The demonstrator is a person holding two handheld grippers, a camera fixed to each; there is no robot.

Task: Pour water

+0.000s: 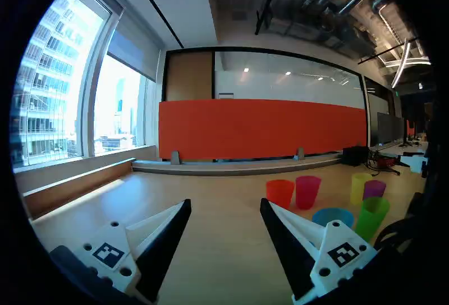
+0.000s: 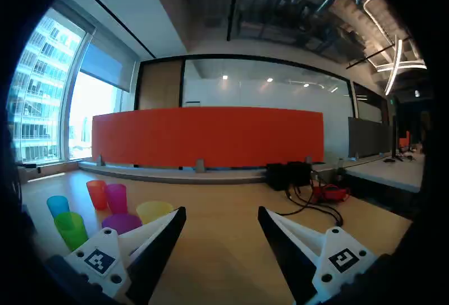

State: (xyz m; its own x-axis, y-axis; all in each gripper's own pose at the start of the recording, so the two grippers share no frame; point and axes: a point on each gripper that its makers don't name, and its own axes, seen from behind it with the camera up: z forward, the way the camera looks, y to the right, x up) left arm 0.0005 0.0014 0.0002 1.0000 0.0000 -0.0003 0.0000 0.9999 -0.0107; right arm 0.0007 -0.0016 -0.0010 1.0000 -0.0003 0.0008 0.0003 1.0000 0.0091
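Left tool (image 1: 225,203) and right tool (image 2: 221,211) both spread wide, gripping nothing, above wooden worktop (image 1: 224,260). Six coloured plastic cups (image 1: 307,191) clustered together, well short of worktop's far edge.

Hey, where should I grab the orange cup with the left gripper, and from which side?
Probably the upper wall just below the rim, coming level from the near side with the open left gripper. The orange cup stands upright and widens toward the top, so a high grip shouldn't slip. The pink cup crowds one side; the window side is free, so angle in from there.
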